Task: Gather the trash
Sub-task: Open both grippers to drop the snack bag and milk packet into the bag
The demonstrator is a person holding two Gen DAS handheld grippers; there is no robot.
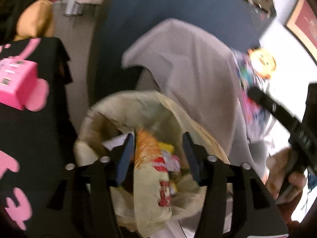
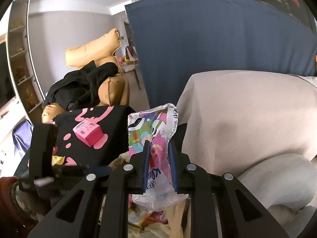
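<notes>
Left gripper [image 1: 158, 154] sat over the mouth of the trash bag [image 1: 122, 107], a thin pale plastic one, jaws apart. Between them, not pinched as far as the blurred left wrist view showed, lay a crumpled orange-and-cream wrapper with red print [image 1: 152, 158], already inside the bag with other scraps, including something yellow [image 1: 166, 147].

Right gripper [image 2: 159, 152] was clamped on a colourful cartoon-print plastic packet [image 2: 156, 130]. The packet's top stood up above the fingertips, its clear white tail hanging below the jaws. It was held above more wrappers lying in the bag [image 2: 150, 216] at the bottom of the right wrist view.

In the left wrist view the right gripper [image 1: 257, 97] came in from the right with the same packet [image 1: 251, 79], a hand [image 1: 281, 178] on its handle.

Surroundings: a black cloth with pink splash pattern [image 2: 95, 123] to the left, a small pink box [image 2: 88, 134] resting on it. A beige-grey cloth [image 2: 247, 109] draped over something to the right, a dark blue panel [image 2: 218, 39] behind. A tan cushion [image 2: 93, 49] further back with a black garment [image 2: 83, 87] over it.
</notes>
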